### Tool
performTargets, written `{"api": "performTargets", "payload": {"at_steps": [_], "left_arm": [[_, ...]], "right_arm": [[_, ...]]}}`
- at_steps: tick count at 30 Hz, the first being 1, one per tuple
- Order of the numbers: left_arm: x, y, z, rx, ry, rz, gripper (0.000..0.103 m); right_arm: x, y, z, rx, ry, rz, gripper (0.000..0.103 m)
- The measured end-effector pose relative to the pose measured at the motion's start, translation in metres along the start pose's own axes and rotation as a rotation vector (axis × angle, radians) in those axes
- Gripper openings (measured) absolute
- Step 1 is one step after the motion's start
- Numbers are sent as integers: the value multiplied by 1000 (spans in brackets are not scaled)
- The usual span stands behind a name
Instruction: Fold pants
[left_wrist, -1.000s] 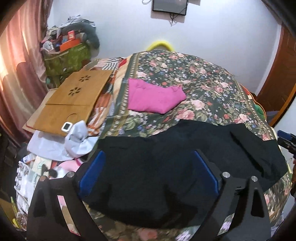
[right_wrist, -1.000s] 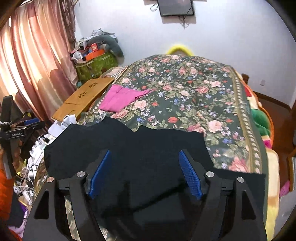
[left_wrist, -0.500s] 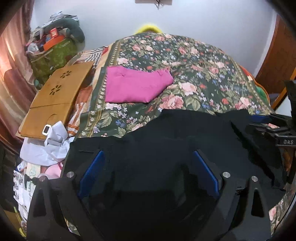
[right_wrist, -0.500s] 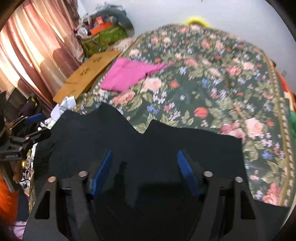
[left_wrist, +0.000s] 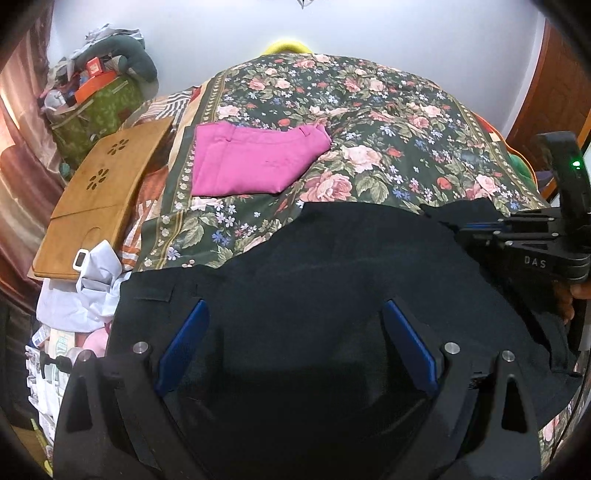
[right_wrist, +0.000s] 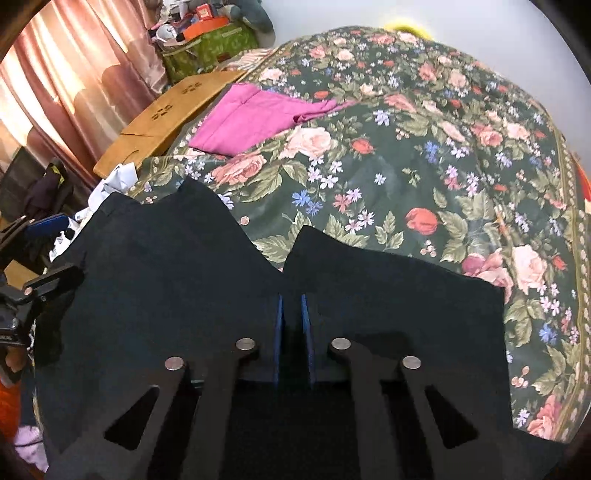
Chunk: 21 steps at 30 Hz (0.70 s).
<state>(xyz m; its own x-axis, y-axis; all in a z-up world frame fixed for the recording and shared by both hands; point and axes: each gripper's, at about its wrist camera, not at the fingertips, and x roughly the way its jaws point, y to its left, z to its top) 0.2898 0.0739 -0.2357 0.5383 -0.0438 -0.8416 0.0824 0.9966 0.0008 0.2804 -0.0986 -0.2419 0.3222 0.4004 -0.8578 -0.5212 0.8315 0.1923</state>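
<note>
Black pants (left_wrist: 332, 266) lie spread across the near edge of the floral bed, also in the right wrist view (right_wrist: 166, 280). My left gripper (left_wrist: 291, 314) is open just above the pants near the waistband end, blue pads wide apart. My right gripper (right_wrist: 291, 306) is shut on the black pants at the crotch notch between the two legs; it also shows in the left wrist view (left_wrist: 476, 227) at the right, pads together on the cloth.
Folded pink pants (left_wrist: 255, 162) lie further up on the floral bedspread (left_wrist: 369, 122). A wooden lap board (left_wrist: 99, 199) and white cloth (left_wrist: 92, 284) sit at the bed's left side. Curtains (right_wrist: 55, 92) and a cluttered green bag (right_wrist: 210, 48) stand left.
My right gripper has closed on the pants; it was open half a second ago. Both grippers have lowered toward the cloth.
</note>
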Motion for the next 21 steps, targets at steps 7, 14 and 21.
{"api": "performTargets", "payload": {"at_steps": [7, 14, 21], "left_arm": [[-3, -16, 2, 31, 17, -6, 96], [-15, -52, 7, 84, 16, -32, 96], [-23, -115, 12, 179, 27, -98, 96]], "right_arm": [[-54, -8, -9, 16, -154, -10, 5], [-142, -31, -26, 85, -366, -44, 5], [-222, -60, -70, 153, -522, -81, 5]]}}
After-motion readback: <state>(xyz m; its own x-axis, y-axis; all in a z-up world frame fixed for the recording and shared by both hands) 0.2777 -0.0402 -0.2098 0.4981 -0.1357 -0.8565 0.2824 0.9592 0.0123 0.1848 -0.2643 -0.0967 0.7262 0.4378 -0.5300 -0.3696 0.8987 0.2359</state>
